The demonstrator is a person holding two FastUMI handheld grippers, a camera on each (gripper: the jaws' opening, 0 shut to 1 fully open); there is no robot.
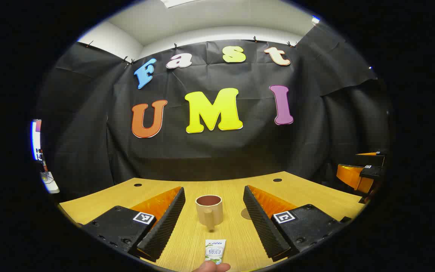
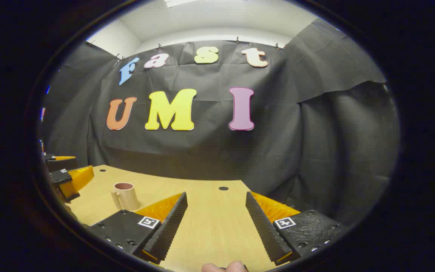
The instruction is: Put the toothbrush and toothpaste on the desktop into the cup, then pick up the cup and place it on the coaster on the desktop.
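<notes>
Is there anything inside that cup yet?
The cup shows just a dark reddish inside near the rim, nothing poking out. Its bottom is hidden. The toothpaste lies on the desk.

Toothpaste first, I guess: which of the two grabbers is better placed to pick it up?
Probably the left. In the left gripper view the toothpaste lies between the open left gripper, with the cup straight ahead. The right gripper faces bare desktop.

A light wooden desk (image 1: 315, 196) carries a beige cup (image 1: 209, 209) standing upright with its handle toward the near edge. A toothpaste tube (image 1: 215, 250) lies flat just in front of the cup, and a round coaster (image 1: 245, 214) lies beside the cup.
</notes>
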